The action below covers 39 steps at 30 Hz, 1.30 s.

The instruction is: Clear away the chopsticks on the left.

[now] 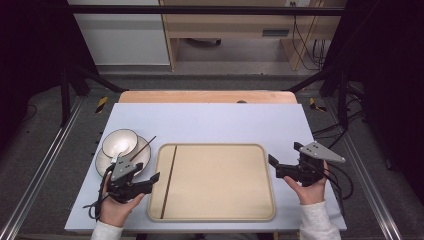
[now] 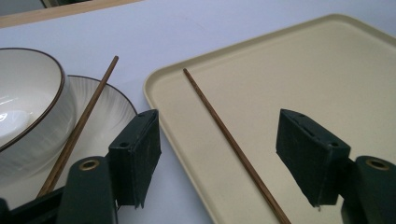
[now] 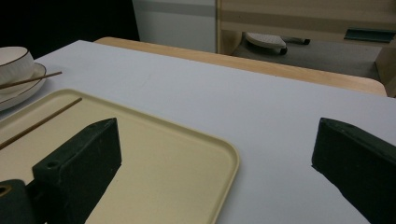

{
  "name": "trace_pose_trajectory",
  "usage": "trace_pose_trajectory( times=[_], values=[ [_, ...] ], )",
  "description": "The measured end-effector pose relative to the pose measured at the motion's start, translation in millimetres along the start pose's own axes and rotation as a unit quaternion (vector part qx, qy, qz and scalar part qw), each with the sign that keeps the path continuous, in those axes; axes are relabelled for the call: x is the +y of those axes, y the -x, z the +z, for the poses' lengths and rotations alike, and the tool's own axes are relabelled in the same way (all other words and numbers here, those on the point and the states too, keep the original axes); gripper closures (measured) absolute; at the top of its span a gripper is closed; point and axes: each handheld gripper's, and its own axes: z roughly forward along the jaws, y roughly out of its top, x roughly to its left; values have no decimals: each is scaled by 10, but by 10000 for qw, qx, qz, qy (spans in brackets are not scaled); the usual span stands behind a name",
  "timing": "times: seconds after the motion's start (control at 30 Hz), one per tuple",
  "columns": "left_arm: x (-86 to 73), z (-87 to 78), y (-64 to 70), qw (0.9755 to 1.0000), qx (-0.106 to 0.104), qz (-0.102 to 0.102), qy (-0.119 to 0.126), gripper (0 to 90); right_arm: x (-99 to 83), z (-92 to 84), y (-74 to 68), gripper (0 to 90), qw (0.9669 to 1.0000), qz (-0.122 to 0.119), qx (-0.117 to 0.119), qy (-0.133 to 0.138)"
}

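The left gripper had its jaws wide apart, gripping nothing; one chopstick lay on the tray below and between them. The other chopstick rested on the plate outside the left jaw. The right gripper stood open and empty.

Two chopsticks: one chopstick lies along the left edge of the single beige tray, the other chopstick rests across the plate. One bowl sits on one plate near the table's left edge. Two grippers, the left gripper and the right gripper.
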Motion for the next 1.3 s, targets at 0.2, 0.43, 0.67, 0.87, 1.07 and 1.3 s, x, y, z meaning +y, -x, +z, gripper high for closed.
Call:
trace_pose_trajectory(
  times=[0.2, 0.43, 0.67, 0.87, 1.07, 1.3],
  values=[
    [-129, -32, -134, 9998, 5, 61, -206, 252, -8, 14, -12, 18, 10000, -29, 12, -48],
    [-224, -140, -290, 9997, 49, 50, -217, 250, -14, 23, -19, 18, 10000, -36, 19, -74],
    [-284, -173, -450, 9988, 289, -85, -395, 271, -16, 29, -24, 18, 10000, -35, 12, -81],
    [-293, -180, -682, 9970, 614, -228, -421, 338, -28, 67, -38, 18, 9999, -75, 29, -148],
    [-299, -91, -825, 9948, 785, -176, -619, 408, -33, 86, -50, 18, 9998, -56, 33, -171],
    [-291, 30, -898, 9925, 820, -28, -907, 547, -34, 91, -50, 18, 9998, -66, 39, -173]
  ],
)
